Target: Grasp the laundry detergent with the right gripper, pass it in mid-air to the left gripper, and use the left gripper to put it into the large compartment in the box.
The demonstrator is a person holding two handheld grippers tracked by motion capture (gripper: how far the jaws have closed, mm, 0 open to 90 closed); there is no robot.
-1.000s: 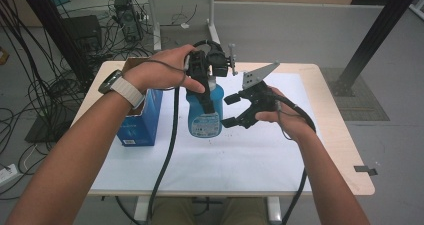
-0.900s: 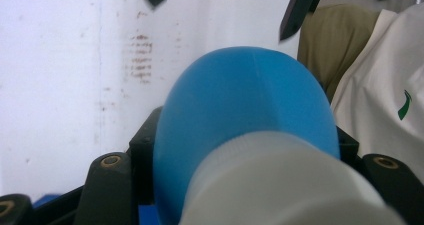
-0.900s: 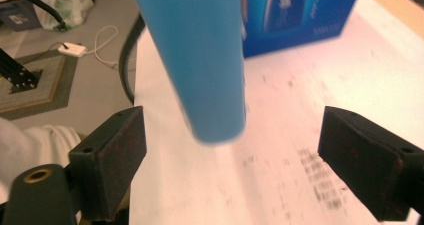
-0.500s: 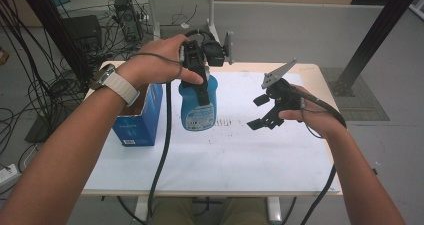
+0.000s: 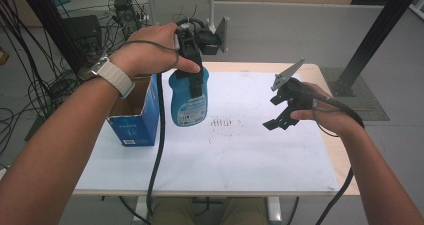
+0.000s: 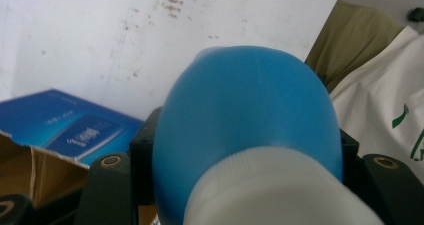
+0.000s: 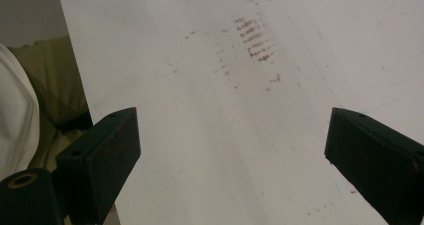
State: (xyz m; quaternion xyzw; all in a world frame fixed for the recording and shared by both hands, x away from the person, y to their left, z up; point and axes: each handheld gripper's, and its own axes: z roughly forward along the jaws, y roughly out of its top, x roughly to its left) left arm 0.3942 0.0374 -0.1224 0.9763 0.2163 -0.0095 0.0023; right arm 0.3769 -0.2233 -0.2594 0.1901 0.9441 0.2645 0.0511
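The left gripper (image 5: 192, 60) is clamped on the blue bottle (image 5: 188, 97), gripping it at the neck just under the white cap (image 6: 270, 190). The bottle hangs upright below the gripper, clear of the white sheet (image 5: 225, 155) that covers the table (image 5: 345, 170).

Positions relative to the bottle:
- The open blue carton (image 5: 135, 117) stands just beside it, on the left-hand side in the high view. In the left gripper view the carton (image 6: 65, 130) lies below and beside the bottle (image 6: 245, 115).
- A patch of reddish marks (image 5: 225, 122) lies on the sheet just to its right.
- The right gripper (image 5: 282, 112) is well apart from it, beyond those marks. Its jaws stand wide apart and have just been closing slightly; nothing is between them, and the sheet (image 7: 215, 135) lies beneath them.
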